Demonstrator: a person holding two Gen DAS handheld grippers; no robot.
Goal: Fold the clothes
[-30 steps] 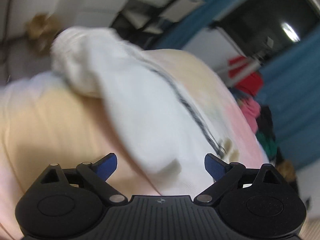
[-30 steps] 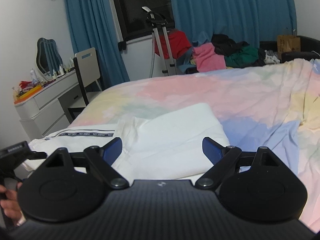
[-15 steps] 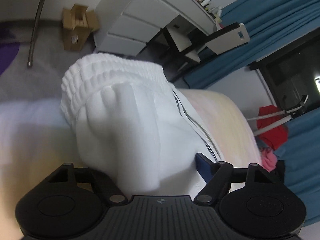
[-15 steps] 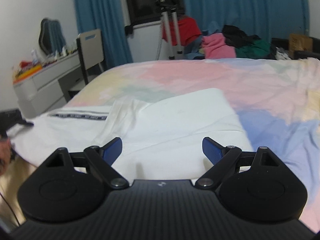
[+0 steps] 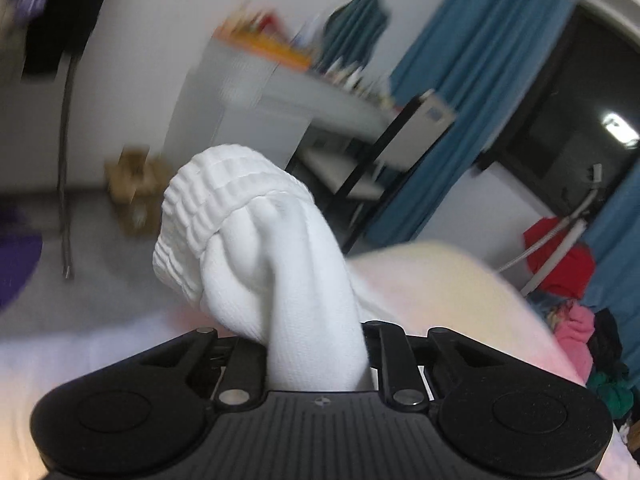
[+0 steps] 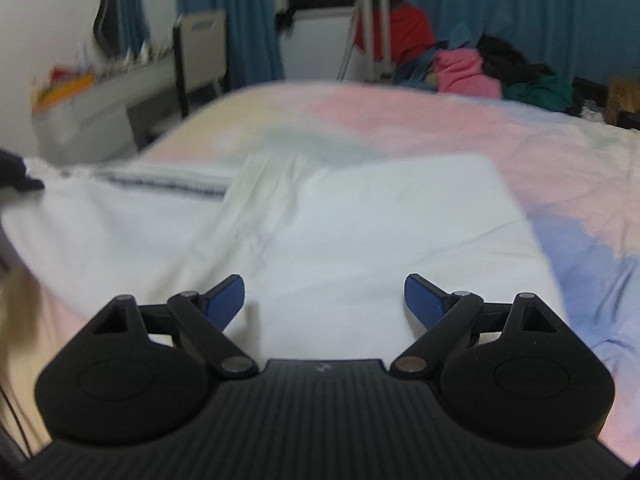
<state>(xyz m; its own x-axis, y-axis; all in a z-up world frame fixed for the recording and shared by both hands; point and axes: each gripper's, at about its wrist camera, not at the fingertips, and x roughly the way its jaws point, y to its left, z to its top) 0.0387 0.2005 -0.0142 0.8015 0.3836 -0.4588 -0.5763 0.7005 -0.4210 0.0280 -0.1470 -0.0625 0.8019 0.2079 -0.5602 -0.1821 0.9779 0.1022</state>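
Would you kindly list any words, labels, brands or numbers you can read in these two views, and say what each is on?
No text can be read in either view.
Dark band on the white garment: printed marks, too blurred to read.
Small emblem on the left gripper body and on the right gripper body: a symbol, no letters legible.
Blue patch on the chair back: too blurred.

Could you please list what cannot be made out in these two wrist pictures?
- Left wrist: left gripper pads, buried in the white garment.
- Left wrist: items on the dresser, motion-blurred.
- Right wrist: lettering on the garment's dark stripe, blurred.
- Right wrist: garment's near edge, hidden behind the right gripper.
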